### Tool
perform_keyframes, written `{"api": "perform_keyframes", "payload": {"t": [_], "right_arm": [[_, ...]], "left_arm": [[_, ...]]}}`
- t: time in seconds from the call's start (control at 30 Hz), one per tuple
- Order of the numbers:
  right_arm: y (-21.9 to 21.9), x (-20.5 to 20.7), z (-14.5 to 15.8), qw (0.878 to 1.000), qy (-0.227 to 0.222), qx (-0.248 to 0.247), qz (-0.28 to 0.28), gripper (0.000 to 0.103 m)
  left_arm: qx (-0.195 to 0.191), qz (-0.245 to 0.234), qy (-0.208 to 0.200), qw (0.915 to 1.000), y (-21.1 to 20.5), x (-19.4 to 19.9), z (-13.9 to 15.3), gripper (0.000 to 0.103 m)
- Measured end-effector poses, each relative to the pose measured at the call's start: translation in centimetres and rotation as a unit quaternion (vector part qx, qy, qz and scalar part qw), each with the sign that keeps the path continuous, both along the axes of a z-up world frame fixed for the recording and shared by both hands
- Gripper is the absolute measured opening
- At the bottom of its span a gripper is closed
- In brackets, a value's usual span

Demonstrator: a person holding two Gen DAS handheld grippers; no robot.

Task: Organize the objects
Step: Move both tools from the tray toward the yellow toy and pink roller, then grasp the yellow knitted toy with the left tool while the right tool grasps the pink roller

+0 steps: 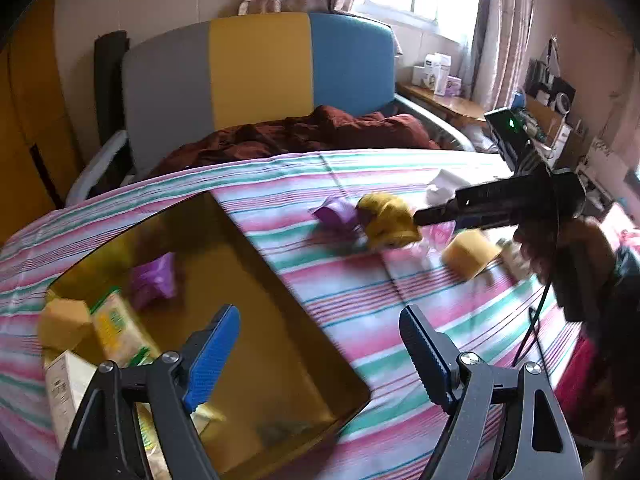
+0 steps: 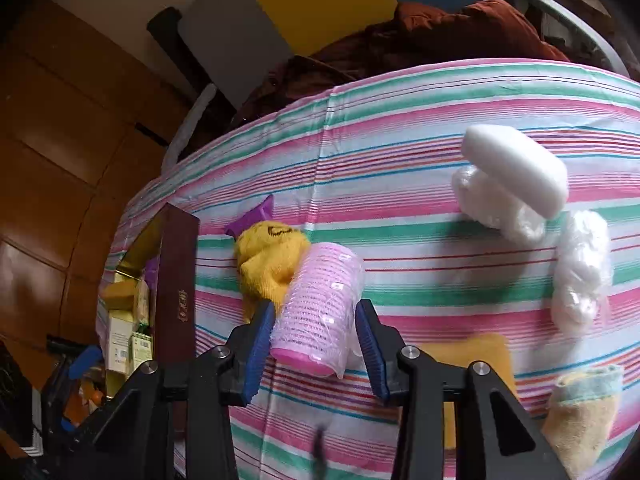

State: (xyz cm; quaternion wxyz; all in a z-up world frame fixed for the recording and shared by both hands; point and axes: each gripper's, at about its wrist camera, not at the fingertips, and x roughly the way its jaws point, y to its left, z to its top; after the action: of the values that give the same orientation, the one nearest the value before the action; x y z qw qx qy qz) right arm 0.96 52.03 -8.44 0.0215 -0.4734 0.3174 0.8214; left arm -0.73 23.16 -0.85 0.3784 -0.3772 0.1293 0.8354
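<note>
My left gripper (image 1: 320, 328) is open and empty, above the near right edge of the gold-lined box (image 1: 248, 280). The box holds a purple packet (image 1: 154, 280), a yellow sponge (image 1: 64, 320) and small cartons (image 1: 116, 328). My right gripper (image 2: 316, 328) has its jaws around a pink hair roller in clear wrap (image 2: 316, 304), the left pad touching, the right pad close beside it. A yellow sock (image 2: 268, 264) and a purple piece (image 2: 256, 214) lie just behind the roller. In the left wrist view the right gripper's body (image 1: 500, 204) reaches toward the yellow sock (image 1: 388, 220).
On the striped cloth (image 2: 400, 160) lie a white foam block (image 2: 516, 168), clear plastic bags (image 2: 580, 272), a yellow sponge (image 2: 480, 360) and a tan sock (image 2: 584, 420). The box's dark red wall (image 2: 178, 276) stands left of the roller. A bed with a brown blanket (image 1: 300, 132) is behind.
</note>
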Motion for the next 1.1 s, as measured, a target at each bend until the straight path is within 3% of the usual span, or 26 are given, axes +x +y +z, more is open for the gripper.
{"api": "perform_keyframes", "payload": {"t": [0.07,0.4,0.53,0.9,1.1], "right_arm": [[0.4,0.2,-0.4,1.000,-0.020,0.008,-0.007,0.040],[1.9,0.9,-0.7,0.998,-0.037,0.022,-0.040,0.040],[2.0,0.9,-0.8,0.998,-0.040,0.025,-0.040,0.040],[1.6,0.6,-0.8,0.998,-0.042,0.037,-0.037,0.040],[2.1,0.8,-1.1,0.997,-0.048,0.040,-0.048,0.035]], "left_arm": [[0.003,-0.011,-0.005,0.9999,1.1,-0.2,0.2,0.083],[0.006,-0.051,-0.043,0.9978,7.3,-2.5,-0.5,0.082],[0.015,-0.057,-0.098,0.9935,9.6,-4.2,-1.9,0.079],[0.050,-0.016,-0.195,0.9795,14.0,-8.0,-5.1,0.079],[0.059,-0.006,-0.220,0.9736,15.9,-9.2,-6.4,0.079]]}}
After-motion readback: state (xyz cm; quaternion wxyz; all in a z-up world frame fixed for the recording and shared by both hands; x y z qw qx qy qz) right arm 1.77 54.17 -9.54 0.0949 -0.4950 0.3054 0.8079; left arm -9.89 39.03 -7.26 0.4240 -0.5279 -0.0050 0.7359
